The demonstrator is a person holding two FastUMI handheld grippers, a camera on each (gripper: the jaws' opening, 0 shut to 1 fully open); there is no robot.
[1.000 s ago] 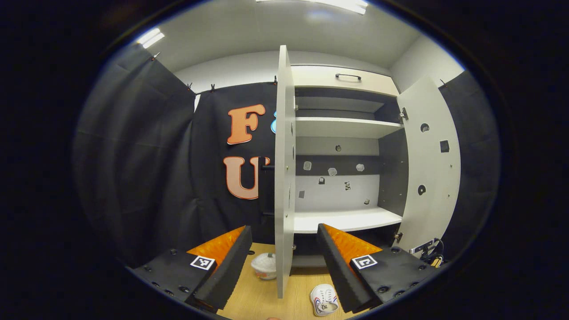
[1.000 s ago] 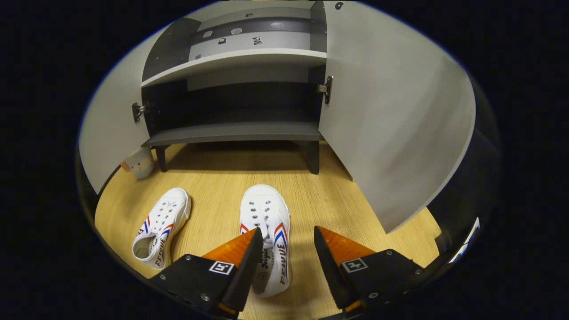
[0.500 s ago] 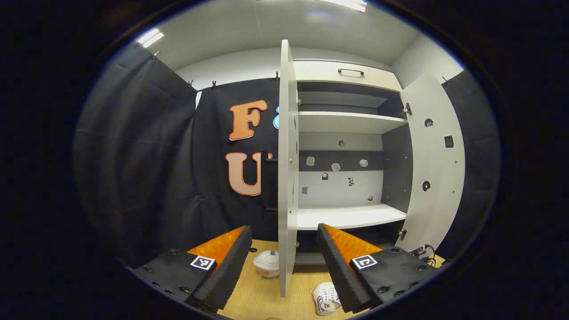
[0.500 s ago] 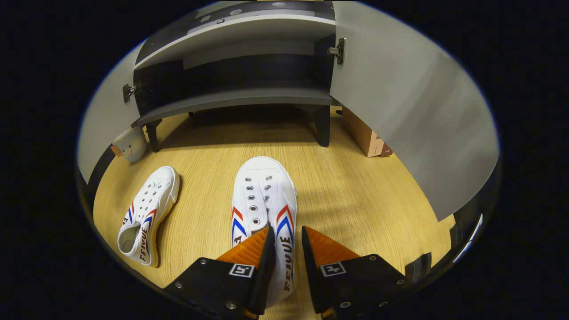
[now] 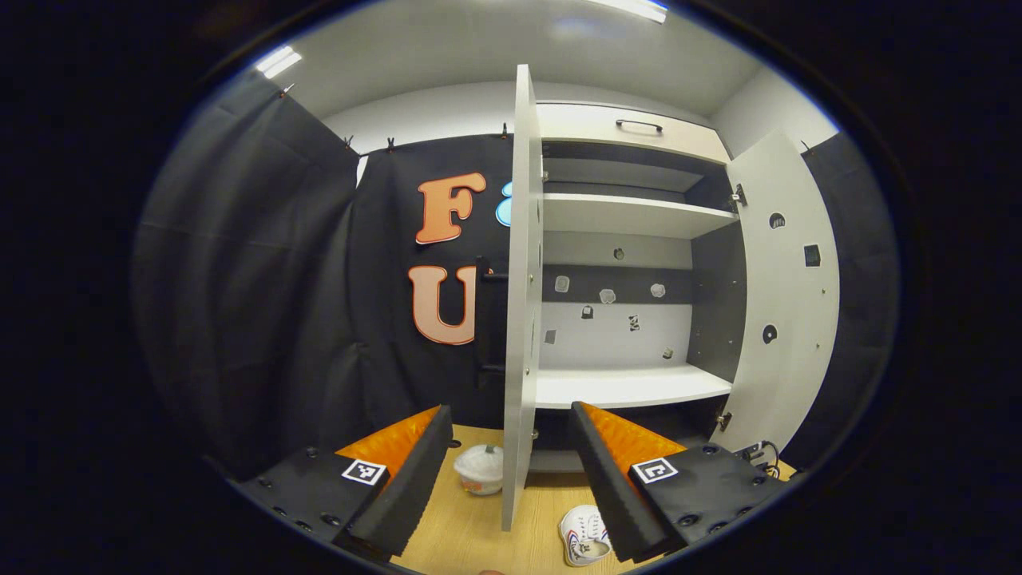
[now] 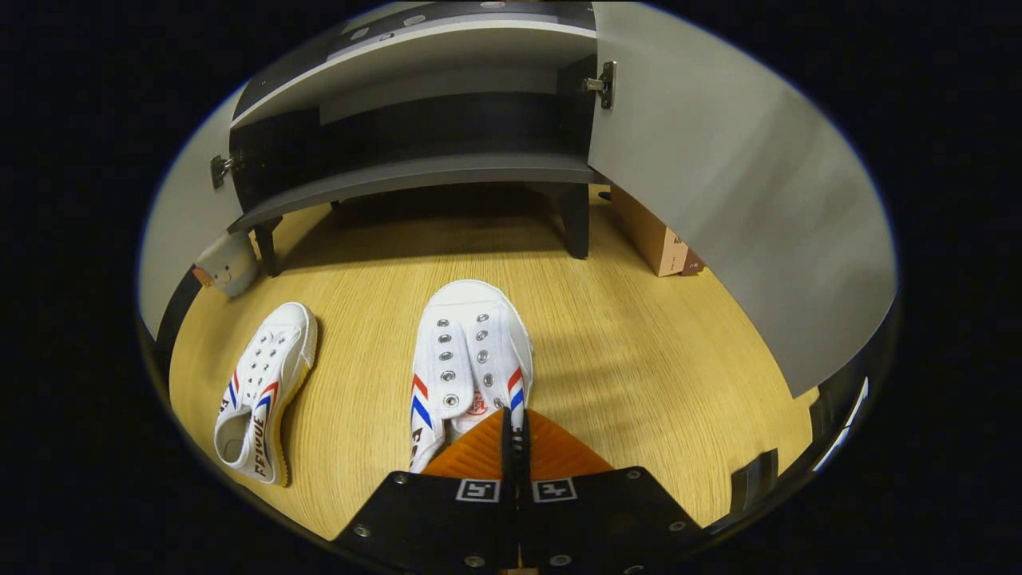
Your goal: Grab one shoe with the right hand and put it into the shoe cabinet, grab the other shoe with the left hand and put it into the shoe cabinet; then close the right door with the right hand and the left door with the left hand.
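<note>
While your right gripper (image 6: 515,427) fingers pinch the first shoe (image 6: 467,355), left gripper (image 5: 511,463) is wide; nothing's in the cabinet (image 6: 415,172), both doors open

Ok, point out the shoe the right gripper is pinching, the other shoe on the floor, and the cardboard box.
Pinched shoe (image 6: 471,343), right gripper view, on its laced upper.
Other shoe (image 6: 267,375), right gripper view, on its laced upper.
Cardboard box (image 6: 651,235), right gripper view, on its side face.

Shoes (image 6: 471,351) white canvas, metal eyelets; floor (image 6: 639,351) matt wood-grain; cabinet doors (image 6: 718,200) smooth matt.
</note>
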